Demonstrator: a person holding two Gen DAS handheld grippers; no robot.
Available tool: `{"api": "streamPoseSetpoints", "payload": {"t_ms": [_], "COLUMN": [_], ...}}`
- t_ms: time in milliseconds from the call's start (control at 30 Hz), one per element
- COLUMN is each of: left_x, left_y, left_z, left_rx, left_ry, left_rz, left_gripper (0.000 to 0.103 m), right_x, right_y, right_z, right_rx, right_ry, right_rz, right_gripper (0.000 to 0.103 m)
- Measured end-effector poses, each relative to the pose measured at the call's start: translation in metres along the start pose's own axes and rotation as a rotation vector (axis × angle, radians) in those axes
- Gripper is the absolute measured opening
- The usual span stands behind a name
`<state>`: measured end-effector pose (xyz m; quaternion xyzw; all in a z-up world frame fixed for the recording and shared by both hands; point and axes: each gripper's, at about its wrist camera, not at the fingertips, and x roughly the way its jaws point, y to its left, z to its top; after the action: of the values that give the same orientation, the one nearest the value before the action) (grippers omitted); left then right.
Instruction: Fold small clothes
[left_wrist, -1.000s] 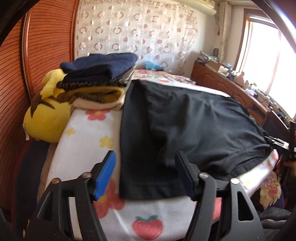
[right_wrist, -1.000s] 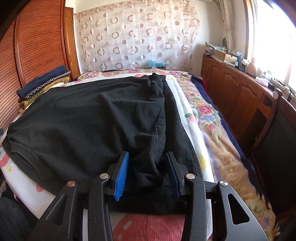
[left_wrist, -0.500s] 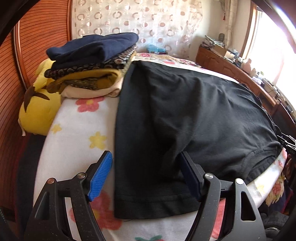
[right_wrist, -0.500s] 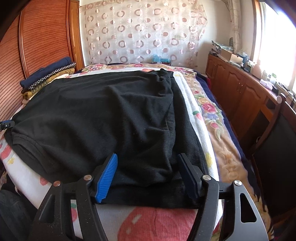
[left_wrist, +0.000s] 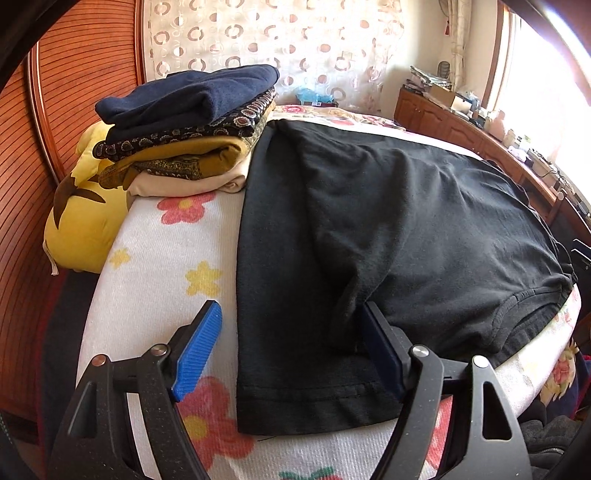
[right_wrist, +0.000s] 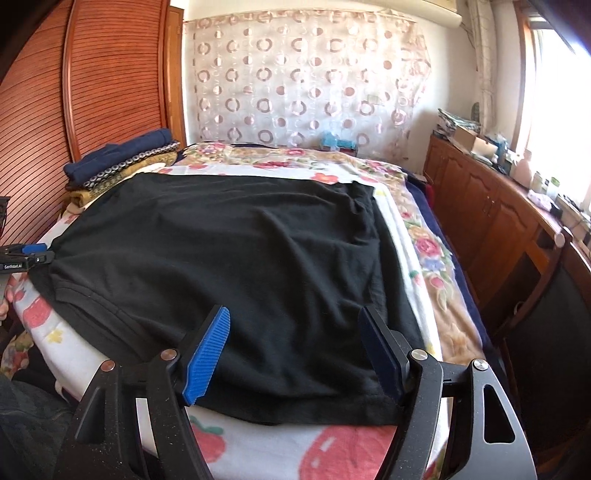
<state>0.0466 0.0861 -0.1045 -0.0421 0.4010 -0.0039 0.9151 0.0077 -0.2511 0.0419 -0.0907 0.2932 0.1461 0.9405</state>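
Observation:
A black T-shirt (left_wrist: 388, 236) lies spread flat on the flowered bed cover (left_wrist: 159, 266); it also shows in the right wrist view (right_wrist: 236, 258). My left gripper (left_wrist: 291, 350) is open over the shirt's left sleeve hem, with its right pad against a raised fold. My right gripper (right_wrist: 295, 354) is open and empty above the shirt's right sleeve end. The left gripper shows at the left edge of the right wrist view (right_wrist: 29, 253) by the shirt's collar side.
A stack of folded clothes (left_wrist: 188, 129) sits at the bed's far left, also in the right wrist view (right_wrist: 122, 162). A yellow plush (left_wrist: 85, 221) lies beside it. Wooden cabinets (right_wrist: 491, 221) run along the right. A wooden wardrobe (right_wrist: 81, 96) stands left.
My right gripper has opened, let go of the shirt's fold and drawn back and up. My left gripper stayed open and shifted slightly nearer the sleeve.

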Motion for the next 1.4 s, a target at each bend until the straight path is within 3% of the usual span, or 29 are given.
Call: {"api": "streamPoseSetpoints", "payload": {"t_ms": [300,667,833,1100,1400], "left_x": [-0.005,-0.005,-0.023,-0.047,-0.038], "left_y": [-0.006,-0.026,-0.041,-0.101,-0.205], "left_z": [0.000,0.003,0.016,0.072,0.113], "left_rx": [-0.019,0.065,0.076,0.164,0.311], "left_ry": [-0.002,0.000,-0.075,-0.189,-0.195], "left_rz": [-0.076,-0.115,-0.165,-0.288,-0.448], "left_gripper": [0.077,0.011,0.010,0.009,0.009], "right_x": [0.036,0.046,0.048,0.031,0.003], "right_y": [0.023,0.009,0.006,-0.001,-0.022], "right_z": [-0.004,-0.014,-0.018,-0.019,-0.019], "right_rx": [-0.039,-0.006,-0.008,0.014,0.085], "right_ry": [0.074,0.073,0.059,0.039,-0.022], "right_rz": [0.039,0.073,0.079,0.044,-0.013], "right_gripper": [0.074,0.074,0.074,0.074,0.074]}}
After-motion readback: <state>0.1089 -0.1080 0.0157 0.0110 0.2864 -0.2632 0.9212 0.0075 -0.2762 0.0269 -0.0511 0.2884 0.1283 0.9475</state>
